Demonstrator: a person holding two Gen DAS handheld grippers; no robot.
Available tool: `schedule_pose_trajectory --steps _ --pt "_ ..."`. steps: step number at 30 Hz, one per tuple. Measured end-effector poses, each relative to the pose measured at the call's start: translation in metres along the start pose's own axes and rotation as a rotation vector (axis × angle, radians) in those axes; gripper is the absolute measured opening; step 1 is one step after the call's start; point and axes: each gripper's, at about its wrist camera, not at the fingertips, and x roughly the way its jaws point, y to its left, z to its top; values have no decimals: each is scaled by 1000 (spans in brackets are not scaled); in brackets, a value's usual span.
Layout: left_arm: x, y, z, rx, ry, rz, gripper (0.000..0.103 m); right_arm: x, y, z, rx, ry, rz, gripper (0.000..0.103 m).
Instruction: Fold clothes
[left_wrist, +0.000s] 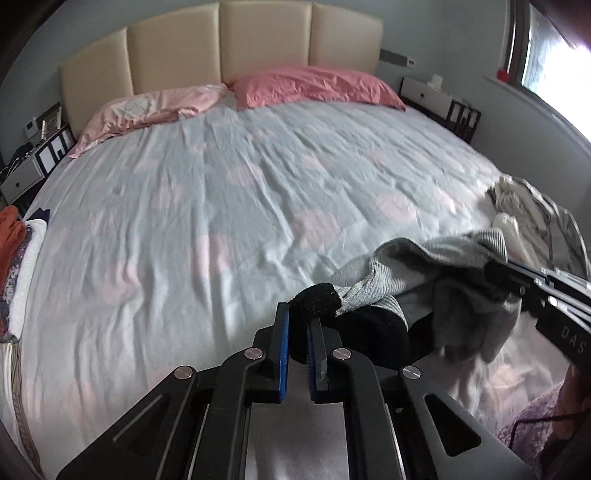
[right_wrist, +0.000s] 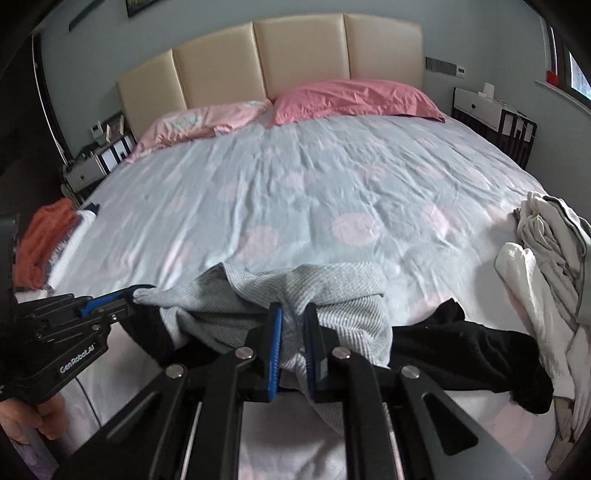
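A grey ribbed garment with black parts (right_wrist: 332, 291) hangs bunched between both grippers, just above the near end of the bed. My right gripper (right_wrist: 293, 310) is shut on its grey ribbed cloth, which fills the gap between the blue pads. My left gripper (left_wrist: 299, 314) is shut on a black cuff end of the same garment (left_wrist: 406, 258). The right wrist view shows the left gripper (right_wrist: 136, 293) at the left, pinching a grey edge. The left wrist view shows the right gripper (left_wrist: 493, 271) at the right, gripping grey cloth. A black part droops to the right.
The bed sheet (right_wrist: 295, 184) is pale blue with pink dots. A heap of unfolded light clothes (right_wrist: 546, 251) lies at the right edge. An orange garment tops a stack of clothes (right_wrist: 44, 236) at the left edge. Pink pillows (right_wrist: 351, 96) lie by the headboard, with nightstands on both sides.
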Motion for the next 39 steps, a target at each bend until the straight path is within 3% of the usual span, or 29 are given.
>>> schedule_pose_trajectory --steps 8,10,13,18,22,24,26,27,39 --pt "-95 26 60 -88 -303 44 8 -49 42 8 32 -104 310 10" --pt "-98 21 67 -72 -321 54 8 -49 41 10 65 -96 367 10" --pt "-72 3 63 -26 -256 55 8 -34 35 7 77 -53 305 10" --pt "-8 -31 24 14 -75 -33 8 8 5 -20 124 134 44 10" --pt "26 -47 -4 57 37 -57 10 34 -30 -35 251 250 -37 11" --pt "32 -45 -10 59 63 -48 19 41 -42 -39 288 268 -75 11" --pt "29 -38 -13 37 51 -41 50 43 -46 -40 308 270 -74 14" --pt "26 -33 -13 21 36 -42 55 43 -47 -40 316 266 -69 14" --pt "-6 19 -19 -117 7 -69 63 9 -35 -23 282 74 22 22"
